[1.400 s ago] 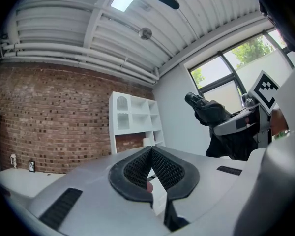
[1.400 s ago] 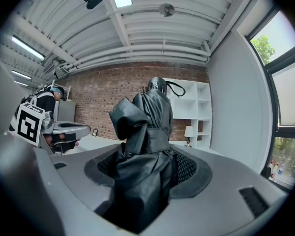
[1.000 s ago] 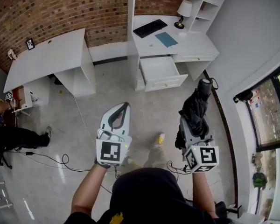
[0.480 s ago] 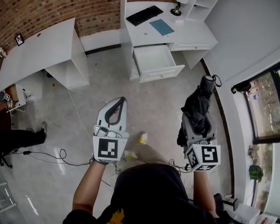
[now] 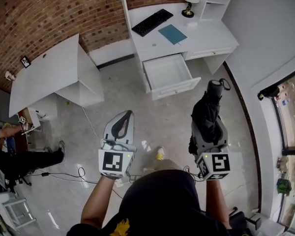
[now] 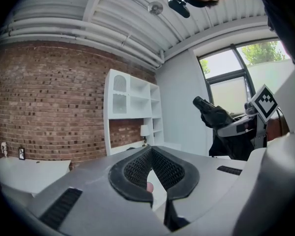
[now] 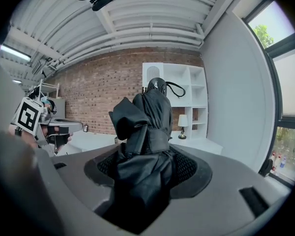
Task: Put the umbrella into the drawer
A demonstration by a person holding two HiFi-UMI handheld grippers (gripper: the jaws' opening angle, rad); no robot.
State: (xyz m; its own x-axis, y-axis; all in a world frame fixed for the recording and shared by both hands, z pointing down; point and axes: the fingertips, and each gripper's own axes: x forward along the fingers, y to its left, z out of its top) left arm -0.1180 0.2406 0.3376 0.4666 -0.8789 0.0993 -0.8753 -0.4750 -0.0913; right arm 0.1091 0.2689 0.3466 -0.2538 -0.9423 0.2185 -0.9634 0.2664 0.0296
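The right gripper [image 5: 205, 134] pinches the folded black fabric umbrella [image 5: 208, 111] mid-body, likely light and soft over a stiff shaft; the left gripper [image 5: 127, 116] is closed and empty.

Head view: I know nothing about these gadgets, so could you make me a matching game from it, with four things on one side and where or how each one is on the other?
Things
1. umbrella
2. drawer
3. keyboard
4. left gripper

Place or state
A. pulled open, looks empty
B. jaws together, nothing between them
C. clamped in the right gripper
D. lying on the white desk

Right pairs: 1-C, 2-A, 3-D, 4-B.
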